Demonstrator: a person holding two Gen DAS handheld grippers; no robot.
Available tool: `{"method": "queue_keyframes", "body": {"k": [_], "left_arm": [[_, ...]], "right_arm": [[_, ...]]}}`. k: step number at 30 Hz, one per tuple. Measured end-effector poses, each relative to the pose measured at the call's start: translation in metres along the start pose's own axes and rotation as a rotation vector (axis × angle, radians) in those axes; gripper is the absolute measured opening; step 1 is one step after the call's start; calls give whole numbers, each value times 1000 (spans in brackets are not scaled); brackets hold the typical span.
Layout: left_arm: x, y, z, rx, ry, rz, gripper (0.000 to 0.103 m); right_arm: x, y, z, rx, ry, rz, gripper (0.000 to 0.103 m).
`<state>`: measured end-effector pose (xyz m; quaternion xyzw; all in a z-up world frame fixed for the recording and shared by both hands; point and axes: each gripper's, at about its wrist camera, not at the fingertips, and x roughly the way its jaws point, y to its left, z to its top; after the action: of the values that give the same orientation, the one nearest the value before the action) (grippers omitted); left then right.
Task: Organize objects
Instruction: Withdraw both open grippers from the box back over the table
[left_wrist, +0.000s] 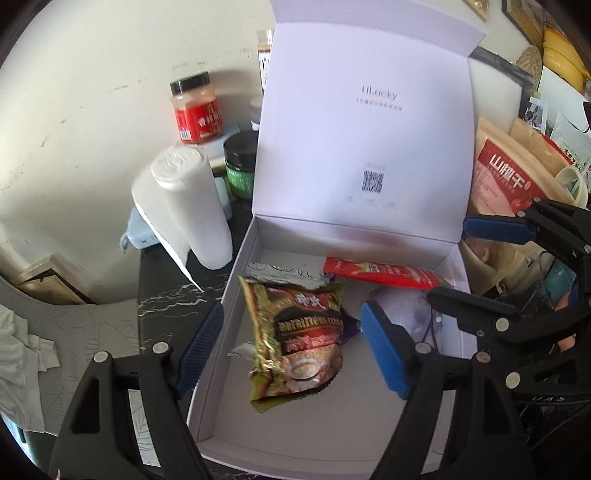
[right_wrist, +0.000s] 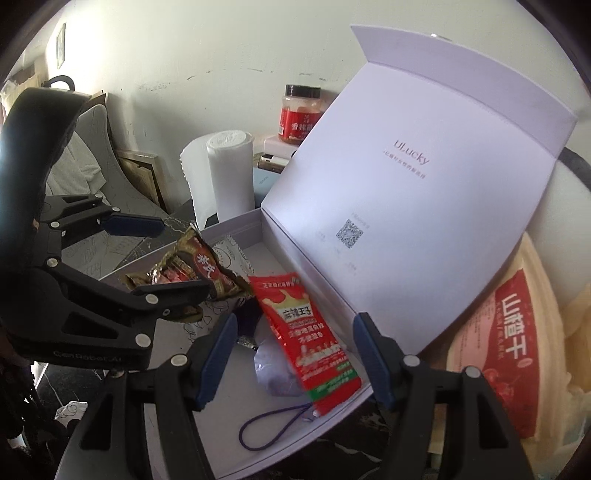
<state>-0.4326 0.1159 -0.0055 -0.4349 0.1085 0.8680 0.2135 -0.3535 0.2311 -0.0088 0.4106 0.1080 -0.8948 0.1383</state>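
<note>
Inside the open white box (left_wrist: 236, 302), a green-gold snack packet (left_wrist: 299, 339) lies lengthwise toward twelve o'clock, between the spread, empty jaws of the nearer left hand-held gripper (left_wrist: 291, 350); the right hand-held gripper (right_wrist: 295, 358), also open and empty, hovers over a red sachet (right_wrist: 306, 339).

A white box (left_wrist: 229, 369) is standing open, lid (left_wrist: 362, 140) raised. A crumpled brown-and-green cereal packet (left_wrist: 299, 339) is lying inside it between the left gripper's (left_wrist: 295, 350) spread jaws, untouched. A red snack sachet (right_wrist: 306, 339) is resting slantwise between the right gripper's (right_wrist: 295, 365) parted jaws.

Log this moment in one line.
left gripper: open, empty | right gripper: open, empty | cereal packet, red sachet: in white box, lid up
</note>
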Motion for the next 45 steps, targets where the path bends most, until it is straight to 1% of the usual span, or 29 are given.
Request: {"method": "queue_keyframes", "body": {"k": [13, 24, 32, 37, 39, 45], "left_arm": [[-74, -10, -4, -15, -84, 32, 76], [-146, -25, -19, -8, -154, 70, 76], [-195, -39, -37, -9, -196, 100, 77], [-225, -51, -56, -1, -224, 128, 81], [-236, -55, -64, 0, -228, 137, 82], [-264, -66, -89, -2, -242, 154, 84]], "right_arm": [[-61, 2, 0, 10, -82, -41, 66], [-122, 15, -7, -1, -156, -64, 68], [-167, 28, -21, -11, -205, -68, 68], [-188, 36, -31, -26, -227, -70, 69], [-195, 40, -36, -31, -234, -69, 71], [-214, 53, -54, -41, -250, -60, 71]]}}
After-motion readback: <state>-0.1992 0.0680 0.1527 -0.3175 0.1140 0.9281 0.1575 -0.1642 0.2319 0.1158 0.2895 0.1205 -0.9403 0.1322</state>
